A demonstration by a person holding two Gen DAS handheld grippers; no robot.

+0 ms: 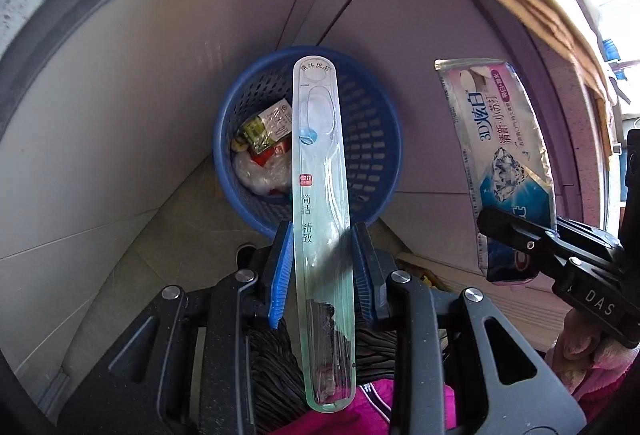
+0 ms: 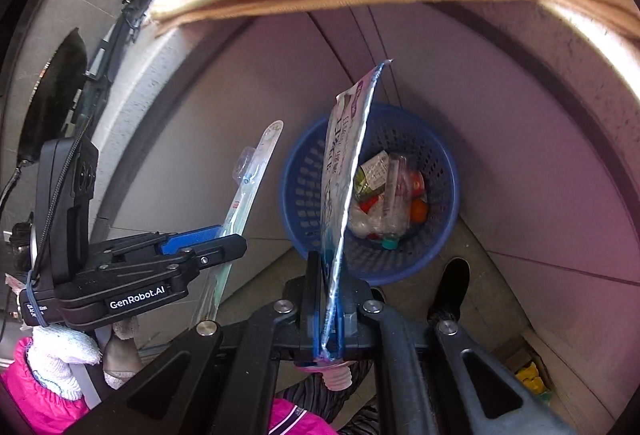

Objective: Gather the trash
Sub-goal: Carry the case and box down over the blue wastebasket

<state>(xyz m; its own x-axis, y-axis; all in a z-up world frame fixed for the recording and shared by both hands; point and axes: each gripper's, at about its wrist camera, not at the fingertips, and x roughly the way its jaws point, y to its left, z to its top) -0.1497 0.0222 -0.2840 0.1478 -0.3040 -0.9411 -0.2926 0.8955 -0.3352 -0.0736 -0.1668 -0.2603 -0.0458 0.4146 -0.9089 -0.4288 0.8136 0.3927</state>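
Both pieces hang above the blue basket (image 1: pixel 308 139) on the floor: the left tool (image 1: pixel 322 267) clamps the toothbrush pack (image 1: pixel 322 195), the right tool (image 2: pixel 328 299) pinches the flattened toothpaste tube (image 2: pixel 344 171), long axes pointing basketward.

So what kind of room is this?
Probably a corner of someone's home, maybe near a bathroom: tiled floor, a blue trash basket, plus a toothbrush package and toothpaste tube being thrown away.

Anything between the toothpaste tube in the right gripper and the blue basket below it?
Nothing. In the right wrist view the toothpaste tube, clamped in the right gripper, hangs over the blue basket with only open air between.
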